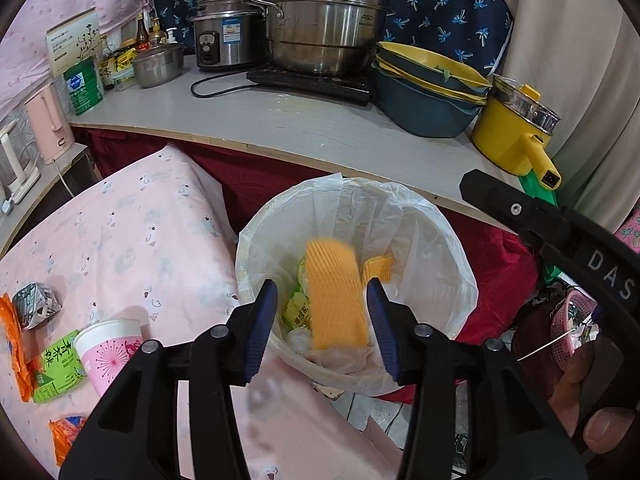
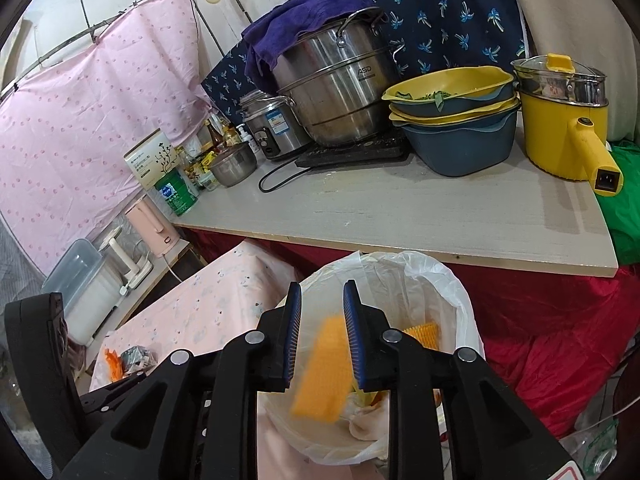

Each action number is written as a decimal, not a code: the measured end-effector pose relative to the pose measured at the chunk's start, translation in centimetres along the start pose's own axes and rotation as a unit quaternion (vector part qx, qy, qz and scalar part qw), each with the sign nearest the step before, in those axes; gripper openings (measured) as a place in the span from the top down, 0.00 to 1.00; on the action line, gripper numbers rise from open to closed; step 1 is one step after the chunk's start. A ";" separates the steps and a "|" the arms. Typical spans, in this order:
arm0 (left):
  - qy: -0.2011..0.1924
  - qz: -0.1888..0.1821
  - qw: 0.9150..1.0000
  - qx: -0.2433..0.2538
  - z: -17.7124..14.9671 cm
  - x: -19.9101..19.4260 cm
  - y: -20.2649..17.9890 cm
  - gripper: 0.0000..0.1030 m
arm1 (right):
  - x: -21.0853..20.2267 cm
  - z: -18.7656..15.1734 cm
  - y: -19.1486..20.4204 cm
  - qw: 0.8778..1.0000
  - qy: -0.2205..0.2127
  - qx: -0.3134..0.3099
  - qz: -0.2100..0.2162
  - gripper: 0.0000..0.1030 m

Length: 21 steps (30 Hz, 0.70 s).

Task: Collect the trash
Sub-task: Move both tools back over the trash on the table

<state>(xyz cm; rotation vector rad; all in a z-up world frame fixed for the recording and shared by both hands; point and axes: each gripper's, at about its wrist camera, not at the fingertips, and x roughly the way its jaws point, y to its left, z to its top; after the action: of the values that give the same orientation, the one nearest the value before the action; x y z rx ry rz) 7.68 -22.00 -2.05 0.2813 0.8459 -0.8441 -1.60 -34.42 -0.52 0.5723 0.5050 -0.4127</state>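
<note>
The left gripper [image 1: 322, 324] hangs over the white trash bin [image 1: 448, 248], its jaws wide apart with blue ribbed pads and black plastic arms. Between them a ridged orange-yellow sheet [image 1: 336, 296], blurred, is above the mouth of the bin; I cannot tell if it touches anything. A smaller ridged piece [image 1: 378, 266] of the same colour lies at 1 o'clock from it, against the thin, wrinkled, translucent liner. The right gripper [image 2: 322, 336] is also over the bin, its jaws narrow but parted, and it holds nothing; the letters "DAS" are on its body in the left view. On the pink printed cloth [image 1: 132, 236] at 9 o'clock of the bin lie a pink paper cup [image 1: 108, 350], a green packet [image 1: 58, 368] with Chinese writing, a crumpled grey paper ball [image 1: 36, 304] and orange wrappers [image 1: 14, 352]. Behind, on the pale table [image 1: 312, 124], the big steel pot [image 1: 328, 32] carries the mark "ASD".
</note>
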 end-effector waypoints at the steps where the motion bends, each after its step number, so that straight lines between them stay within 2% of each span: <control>1: -0.001 0.001 1.000 -0.001 0.0 -0.1 0.0 0.57 | -0.1 0.0 0.1 1.000 0.000 -0.001 0.000 0.78; 11: -0.016 0.015 1.000 -0.020 -0.6 -2.2 1.6 0.53 | -1.1 -0.4 1.7 1.000 0.001 -0.012 0.012 0.73; 18: -0.026 0.039 0.997 -0.059 -2.1 -4.6 4.9 0.51 | -1.4 -1.4 4.9 0.999 0.010 -0.036 0.036 0.68; 21: -0.028 0.058 0.995 -0.077 -3.2 -5.7 6.8 0.48 | -1.3 -2.3 6.9 0.997 0.019 -0.051 0.049 0.62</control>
<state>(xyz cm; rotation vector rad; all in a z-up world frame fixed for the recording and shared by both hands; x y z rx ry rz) 8.93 -12.80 -0.51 0.1683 0.8297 -0.6723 -0.03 -27.46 1.30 0.5042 0.5298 -0.2814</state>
